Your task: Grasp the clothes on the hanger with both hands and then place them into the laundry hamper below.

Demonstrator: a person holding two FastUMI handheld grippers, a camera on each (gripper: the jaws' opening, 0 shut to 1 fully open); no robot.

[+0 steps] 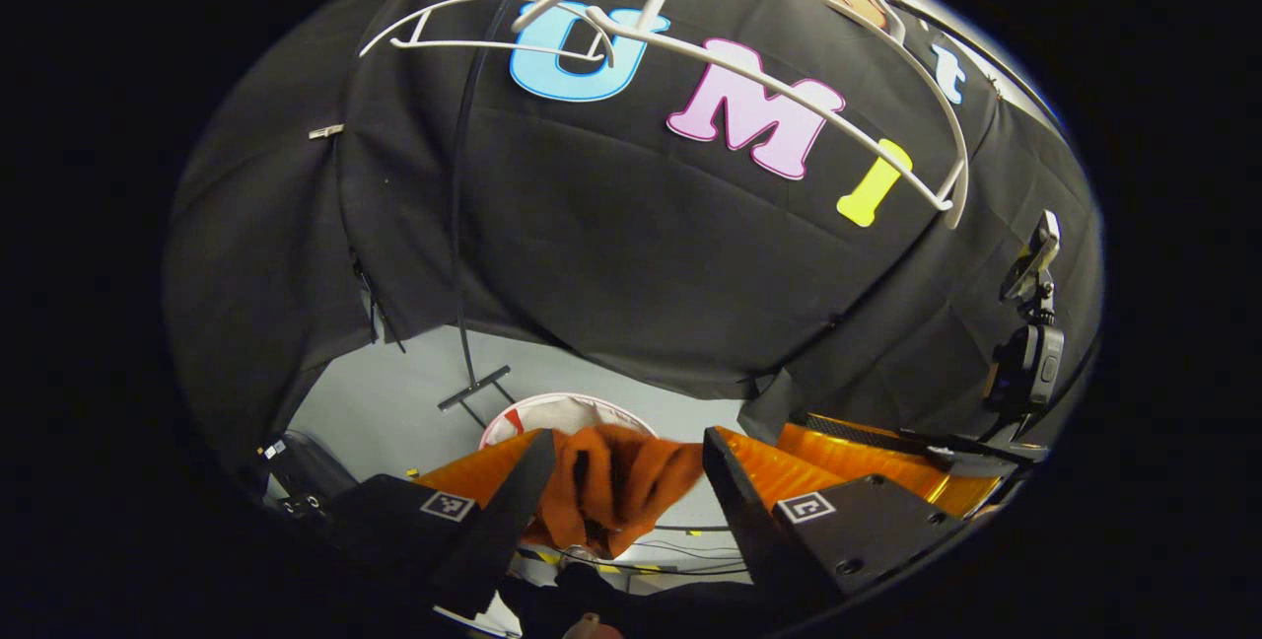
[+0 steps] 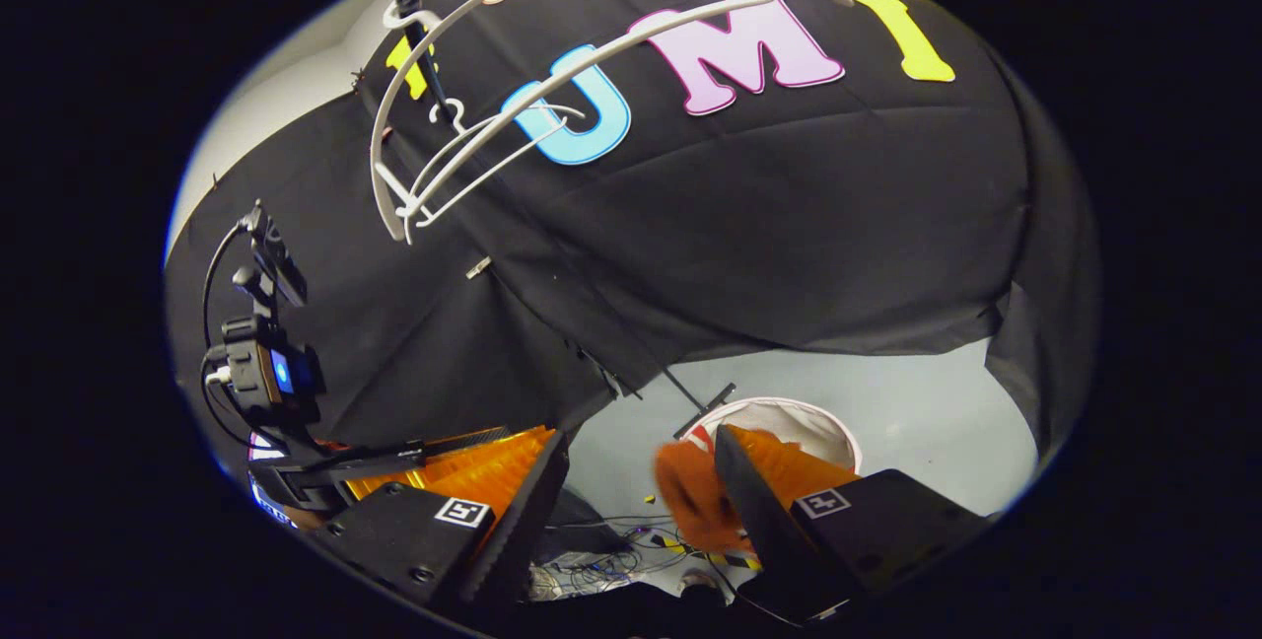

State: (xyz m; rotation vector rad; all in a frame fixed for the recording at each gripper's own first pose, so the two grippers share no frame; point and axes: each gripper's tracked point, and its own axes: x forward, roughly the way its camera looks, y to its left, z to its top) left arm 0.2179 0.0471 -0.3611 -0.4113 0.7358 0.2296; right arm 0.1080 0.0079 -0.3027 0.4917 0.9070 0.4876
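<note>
An orange garment (image 1: pixel 616 486) hangs bunched in the wide gap between my left gripper's (image 1: pixel 628 442) fingers, just in front of the white round hamper (image 1: pixel 562 407) on the floor. That gripper is open. In the right gripper view the same garment (image 2: pixel 690 501) is a blurred orange patch beside the inner face of one finger, below the hamper's rim (image 2: pixel 789 407). My right gripper (image 2: pixel 641 437) is open too. Empty white hangers (image 1: pixel 690 47) (image 2: pixel 552 77) hang on the rack overhead.
The rack's black pole (image 1: pixel 458 225) runs down to a foot (image 1: pixel 473 388) on the grey floor beside the hamper. A small camera on a mount (image 1: pixel 1030 323) (image 2: pixel 261 363) stands close at the side. Cables (image 2: pixel 631 531) lie on the floor below the grippers.
</note>
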